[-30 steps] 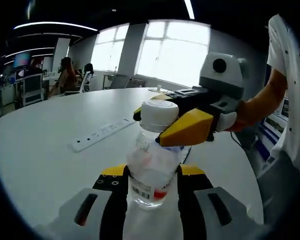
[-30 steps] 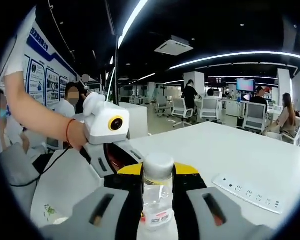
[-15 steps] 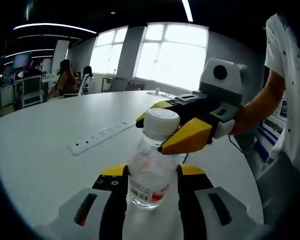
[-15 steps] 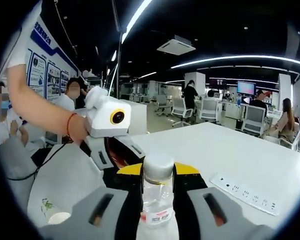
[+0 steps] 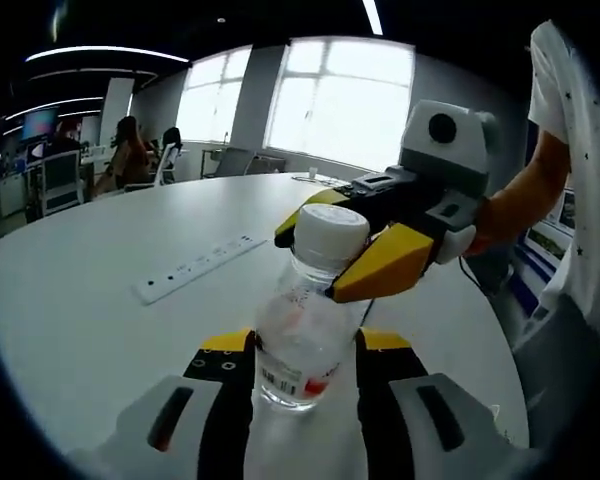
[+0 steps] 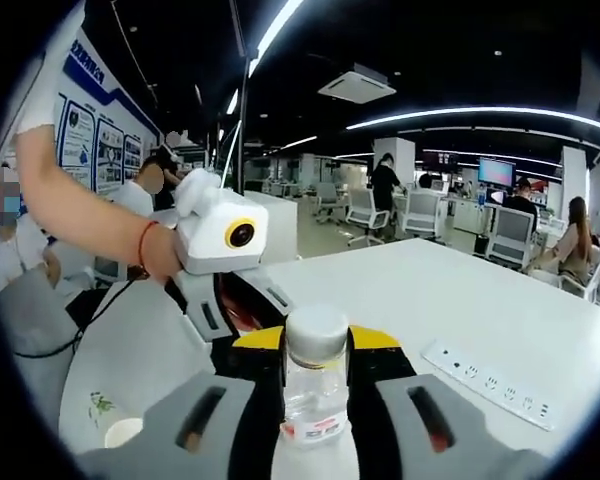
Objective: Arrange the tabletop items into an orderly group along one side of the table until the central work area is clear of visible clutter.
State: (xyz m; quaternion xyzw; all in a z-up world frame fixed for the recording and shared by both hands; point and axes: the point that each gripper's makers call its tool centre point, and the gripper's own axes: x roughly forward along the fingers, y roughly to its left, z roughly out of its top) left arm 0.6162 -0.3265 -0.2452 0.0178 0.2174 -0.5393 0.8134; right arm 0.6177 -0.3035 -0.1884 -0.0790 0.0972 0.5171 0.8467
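Note:
A clear plastic water bottle (image 5: 298, 335) with a white cap (image 5: 330, 230) stands tilted to the right between the jaws of my left gripper (image 5: 305, 348), which is shut on its lower body. My right gripper (image 5: 310, 262) comes in from the right, its yellow-tipped jaws shut on the cap. In the right gripper view the cap (image 6: 317, 330) sits between the jaws of my right gripper (image 6: 317, 342), with the bottle (image 6: 312, 405) below it. My left gripper (image 6: 242, 312) reaches in from the left, held by a hand.
A white power strip (image 5: 195, 268) lies on the round white table (image 5: 90, 300), also seen as the power strip (image 6: 490, 385) at the right. A paper cup (image 6: 120, 430) stands near the table edge. Office chairs and people are far behind.
The bottle has tipped a little more to the right while both grippers keep hold. The right gripper view has shifted, bringing the paper cup into sight.

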